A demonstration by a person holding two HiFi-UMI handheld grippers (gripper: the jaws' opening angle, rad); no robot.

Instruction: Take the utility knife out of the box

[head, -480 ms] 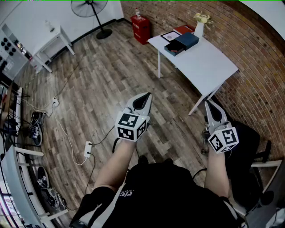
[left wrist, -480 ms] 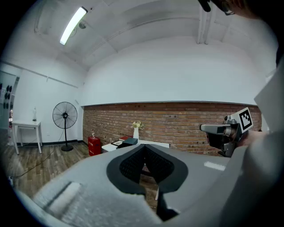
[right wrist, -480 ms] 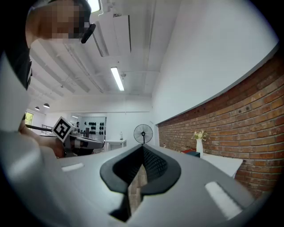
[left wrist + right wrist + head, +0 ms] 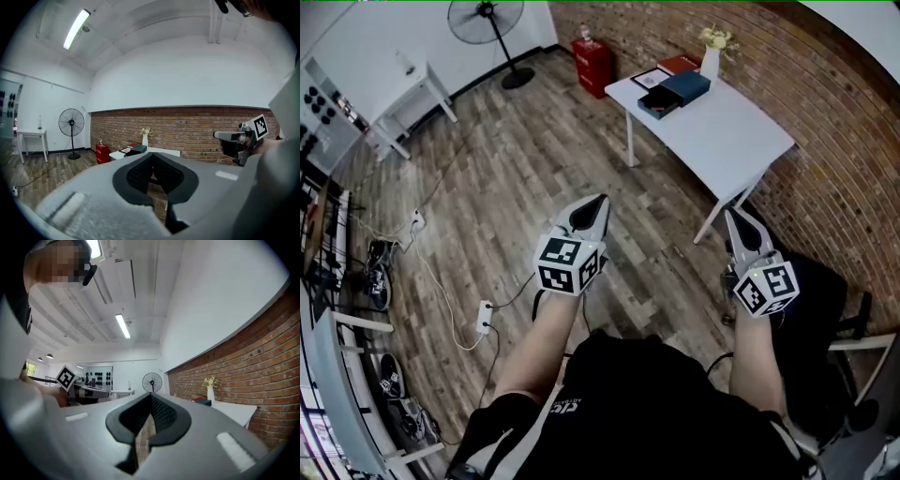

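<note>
Cannot make out the utility knife, too small at this range. Spotted dark blue box point(image 4: 684, 86) at far end of white table point(image 4: 731, 136), touching a smaller dark flat piece point(image 4: 659, 104) on its near-left side; cannot tell open or closed. On same table just beside the box: framed picture point(image 4: 652, 77), red book point(image 4: 680, 64), white vase with pale flowers point(image 4: 711, 56) at the back corner by brick wall point(image 4: 825, 141). Past the table on wood floor point(image 4: 516, 178): red cabinet point(image 4: 593, 61) against the wall, standing fan point(image 4: 486, 19), small white side table point(image 4: 408, 89) further left. Nearer, power strip point(image 4: 485, 314) with cables on the floor. Holding left gripper point(image 4: 600, 201) out over the floor, well apart from the table, jaws pressed together with nothing between them, marker cube point(image 4: 567, 264) facing up. Holding right gripper point(image 4: 731, 216) roughly level, jaws likewise closed and empty, tip near the table's front leg in head view, black chair point(image 4: 825, 309) below it. Both pointing toward the table end of the room, neither touching anything.
</note>
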